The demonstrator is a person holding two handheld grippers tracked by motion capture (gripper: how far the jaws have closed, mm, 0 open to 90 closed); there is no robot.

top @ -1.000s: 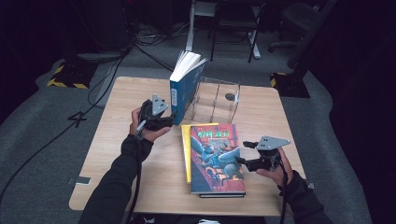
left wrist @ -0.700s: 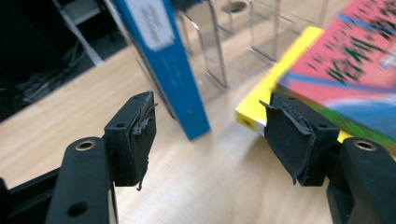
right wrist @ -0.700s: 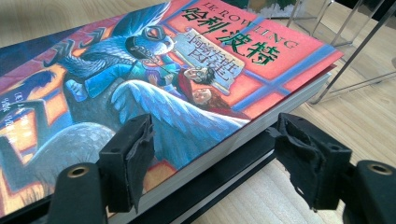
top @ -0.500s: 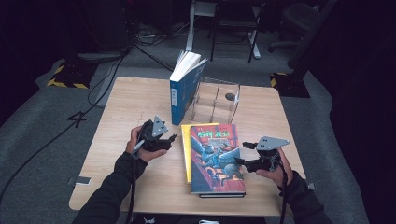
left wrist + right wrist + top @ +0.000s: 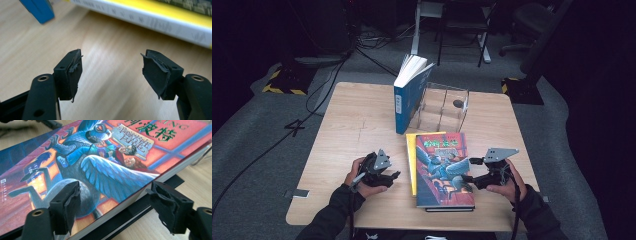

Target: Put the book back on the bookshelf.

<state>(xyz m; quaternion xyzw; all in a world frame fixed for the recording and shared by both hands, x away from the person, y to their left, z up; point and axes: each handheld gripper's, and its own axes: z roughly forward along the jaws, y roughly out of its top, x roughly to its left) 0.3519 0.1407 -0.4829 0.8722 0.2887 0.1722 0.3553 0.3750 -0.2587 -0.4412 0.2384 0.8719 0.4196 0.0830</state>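
A blue book (image 5: 408,97) stands upright at the back, leaning on a clear acrylic rack (image 5: 443,106). A book with a red cover and a winged creature (image 5: 444,170) lies flat on a yellow book (image 5: 411,162). My left gripper (image 5: 391,176) is open just left of the yellow book, low over the bare wood. In the left gripper view its jaws (image 5: 112,66) hold nothing, with the yellow book's page edge (image 5: 150,20) ahead. My right gripper (image 5: 469,170) is open at the red book's right edge. One of its jaws (image 5: 115,195) is over the cover (image 5: 100,165), the other beside the edge.
The wooden table (image 5: 357,120) has bare room on its left half. A thin black book or board (image 5: 140,212) lies under the red book. Cables, chair legs and a yellow-black floor marking (image 5: 284,82) lie on the dark floor beyond the table.
My left gripper has come away from the standing blue book and moved toward the near side, down beside the yellow book. The right gripper has stayed at the red book's edge.
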